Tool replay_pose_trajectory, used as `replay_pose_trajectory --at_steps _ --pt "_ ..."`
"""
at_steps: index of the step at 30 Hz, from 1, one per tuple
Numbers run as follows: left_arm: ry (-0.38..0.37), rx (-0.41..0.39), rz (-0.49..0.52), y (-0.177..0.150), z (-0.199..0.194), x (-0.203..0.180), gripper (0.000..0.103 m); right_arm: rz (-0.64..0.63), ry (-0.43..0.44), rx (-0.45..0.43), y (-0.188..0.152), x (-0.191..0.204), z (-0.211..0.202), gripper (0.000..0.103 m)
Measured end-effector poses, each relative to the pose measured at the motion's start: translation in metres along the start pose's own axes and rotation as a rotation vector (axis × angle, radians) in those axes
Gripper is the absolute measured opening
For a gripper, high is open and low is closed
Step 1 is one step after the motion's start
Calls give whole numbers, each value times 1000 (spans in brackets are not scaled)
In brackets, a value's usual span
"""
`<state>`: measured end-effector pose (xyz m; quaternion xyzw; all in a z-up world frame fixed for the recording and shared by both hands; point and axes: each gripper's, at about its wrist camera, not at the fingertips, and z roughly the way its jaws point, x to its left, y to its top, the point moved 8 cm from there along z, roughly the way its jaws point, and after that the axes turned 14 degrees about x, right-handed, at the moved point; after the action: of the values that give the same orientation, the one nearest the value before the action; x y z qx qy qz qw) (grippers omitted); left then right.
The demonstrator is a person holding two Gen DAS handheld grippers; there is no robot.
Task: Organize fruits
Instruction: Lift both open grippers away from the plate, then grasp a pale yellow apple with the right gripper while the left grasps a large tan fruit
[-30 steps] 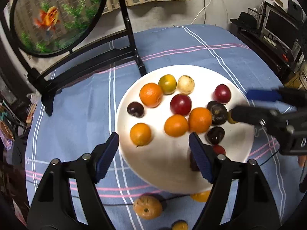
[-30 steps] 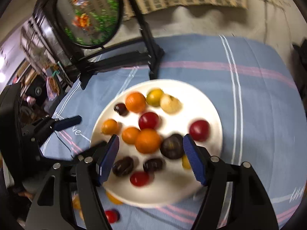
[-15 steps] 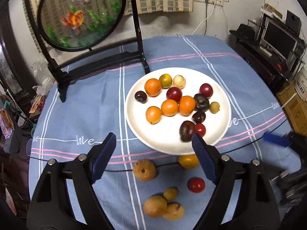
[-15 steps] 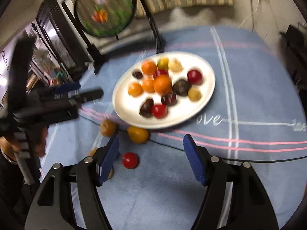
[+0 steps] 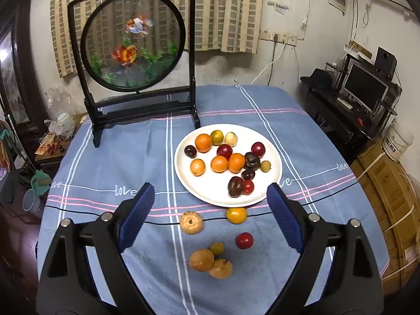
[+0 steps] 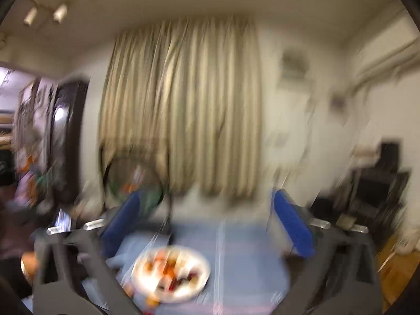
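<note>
A white plate (image 5: 273, 183) on the blue tablecloth holds several fruits: oranges, red and dark plums, a pale one. Loose on the cloth in front of it lie a brown fruit (image 5: 191, 222), a yellow-orange fruit (image 5: 236, 215), a red fruit (image 5: 244, 240) and a small cluster of brownish fruits (image 5: 210, 261). My left gripper (image 5: 208, 219) is open and empty, held above the loose fruits. My right gripper (image 6: 207, 232) is open and empty, raised high; its view is blurred, with the plate (image 6: 202, 279) far below.
A black-framed round goldfish screen (image 5: 134, 42) stands at the back left of the table. A black cable (image 5: 328, 197) crosses the cloth in front of the plate. Cardboard boxes (image 5: 388, 204) and a monitor desk (image 5: 365, 89) stand to the right.
Both grippers have pulled back and up from the plate. The left view now takes in the whole table; the right gripper has swung upward and left the left view.
</note>
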<state>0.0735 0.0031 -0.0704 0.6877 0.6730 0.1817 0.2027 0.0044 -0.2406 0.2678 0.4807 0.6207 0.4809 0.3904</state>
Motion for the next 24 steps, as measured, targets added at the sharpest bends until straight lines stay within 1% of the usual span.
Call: replay_pose_trajectory --at_steps 1,2,3,4,5,6,8,10,12,13,14,15,16,17,19,20,21,23,24 --pt "4 0 -1 -1 -1 2 89 19 17 -27 8 -1 -11 102" --pt "5 -5 -6 -4 -5 6 89 74 58 -56 18 -2 -24 102" --pt "3 -9 -13 -7 -7 10 89 101 83 -68 19 -3 -30 102" --pt "7 -11 -23 -10 -9 16 89 108 136 -71 19 1 -34 102" --pt "15 -6 -35 -15 -11 23 89 80 207 -48 15 11 -33 102" --pt "24 -1 -48 -20 -11 32 89 68 220 -18 8 17 -29 102" --pt "49 15 -76 -29 -9 47 89 39 273 65 -14 34 -14 102" --pt "62 40 -105 -38 -4 61 89 14 288 145 -38 50 4 102" --pt "72 68 -133 -51 2 73 89 -21 345 280 -79 76 32 102" --pt "75 79 -139 -56 5 77 89 -29 365 361 -102 86 47 102" --pt "83 91 -142 -63 8 81 89 -38 386 474 -136 97 68 102" --pt "91 103 -142 -68 11 84 89 -47 388 551 -163 106 82 102" --pt "98 117 -142 -75 14 88 89 -70 377 667 -205 115 102 102" --pt "102 123 -146 -80 15 91 89 -98 375 744 -233 123 112 102" --pt "107 145 -167 -91 19 102 89 -148 371 915 -293 137 123 102" --pt "109 153 -174 -94 20 105 89 -157 388 1008 -326 147 125 102" --pt "116 161 -184 -99 21 110 89 -144 407 1057 -345 153 131 99" --pt "126 181 -197 -108 23 119 89 -131 408 1109 -368 161 139 96" --pt "133 191 -205 -113 25 123 89 -127 410 1126 -373 162 145 95"
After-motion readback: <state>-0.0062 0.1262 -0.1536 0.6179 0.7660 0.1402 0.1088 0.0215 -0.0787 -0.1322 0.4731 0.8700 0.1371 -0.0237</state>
